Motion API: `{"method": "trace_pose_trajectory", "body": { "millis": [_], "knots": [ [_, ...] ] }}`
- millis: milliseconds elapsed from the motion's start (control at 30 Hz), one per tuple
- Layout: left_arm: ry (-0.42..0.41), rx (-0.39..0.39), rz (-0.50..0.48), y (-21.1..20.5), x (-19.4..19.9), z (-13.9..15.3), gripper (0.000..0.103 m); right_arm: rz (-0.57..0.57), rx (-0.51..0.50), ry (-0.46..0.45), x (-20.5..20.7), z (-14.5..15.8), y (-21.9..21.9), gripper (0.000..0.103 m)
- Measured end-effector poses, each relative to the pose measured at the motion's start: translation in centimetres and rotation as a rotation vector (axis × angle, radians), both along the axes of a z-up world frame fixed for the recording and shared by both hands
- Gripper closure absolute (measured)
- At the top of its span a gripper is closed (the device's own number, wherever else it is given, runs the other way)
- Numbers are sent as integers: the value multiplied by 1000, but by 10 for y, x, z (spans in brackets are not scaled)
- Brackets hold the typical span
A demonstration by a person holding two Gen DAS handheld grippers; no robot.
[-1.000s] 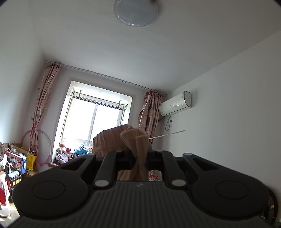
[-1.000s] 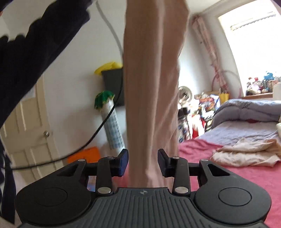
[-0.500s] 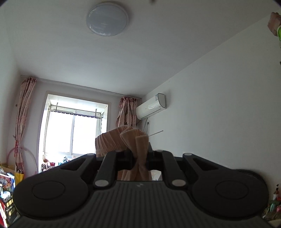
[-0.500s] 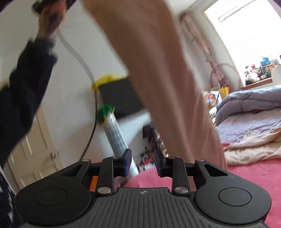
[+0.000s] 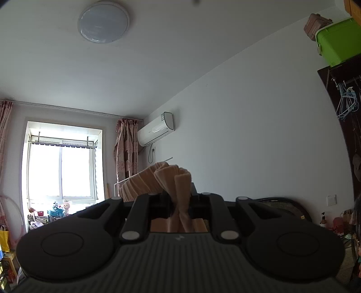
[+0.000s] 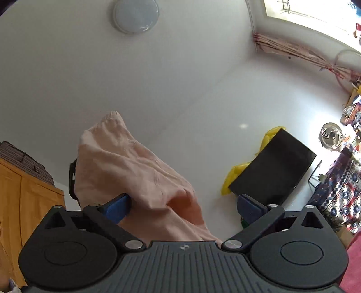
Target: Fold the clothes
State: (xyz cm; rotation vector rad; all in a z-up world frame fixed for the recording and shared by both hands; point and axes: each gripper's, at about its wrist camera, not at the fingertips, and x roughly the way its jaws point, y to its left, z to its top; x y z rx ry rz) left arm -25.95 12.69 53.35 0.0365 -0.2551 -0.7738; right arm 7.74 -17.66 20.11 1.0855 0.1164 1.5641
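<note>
A peach-coloured garment (image 5: 171,178) is bunched up between the black fingers of my left gripper (image 5: 180,200), which is shut on it and points slightly upward at the far wall. In the right wrist view the same peach garment (image 6: 135,171) hangs down across my right gripper (image 6: 183,206). Those jaws are opening wide. The cloth lies between them and rests against the left blue pad (image 6: 118,207), while the right blue pad (image 6: 248,206) stands apart from it. A dark part (image 6: 72,180) shows behind the cloth's left edge; what it is I cannot tell.
A ceiling lamp (image 6: 135,15), a window (image 5: 61,171), curtains and an air conditioner (image 5: 155,131) fill the far end. A dark wardrobe (image 5: 347,135) carries a green box (image 5: 338,40). A black screen (image 6: 273,166), a fan (image 6: 331,138), an orange cabinet (image 6: 20,202) and a red bed cover (image 6: 352,266) also show.
The right gripper has swung up and rolled, from facing the bed to facing the ceiling, and its jaws have widened. The left gripper has turned right, still shut on the garment.
</note>
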Motion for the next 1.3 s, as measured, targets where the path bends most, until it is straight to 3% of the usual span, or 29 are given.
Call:
{"method": "trace_pose_trajectory", "body": {
  "millis": [67,200,333,467,533,600,633,700,800,900,1000,1133,1300],
  "knots": [
    [20,-15,40,11,8,-2,88,-65,-19,-6,-9,7,-9,98],
    [51,-93,64,38,24,-8,88,-177,-30,-65,-28,17,-44,99],
    [75,-168,64,60,43,-16,88,-256,-5,-241,-62,30,-81,99],
    [110,-180,28,69,62,-22,88,-229,-168,-387,-97,33,-73,97],
    [103,-137,-30,66,66,-24,88,-226,-269,-377,-100,24,-62,92],
    [65,-56,-75,59,60,-29,88,-254,-297,-312,-99,7,-66,72],
    [35,3,-96,52,51,-34,88,-262,-278,-279,-89,4,-72,67],
    [8,87,-137,40,37,-48,88,-306,-232,-244,-70,5,-88,40],
    [37,149,-167,25,15,-81,88,-343,-191,-249,-40,1,-107,19],
    [87,186,-196,13,6,-115,88,-304,-163,-269,-18,8,-98,1],
    [122,210,-236,12,-5,-142,88,-254,-132,-283,-5,6,-78,0],
    [172,226,-298,10,1,-153,88,-223,-166,-357,-10,4,-39,0],
    [200,251,-346,16,-5,-165,88,-119,-140,-444,-17,13,-8,0]
  ]
}}
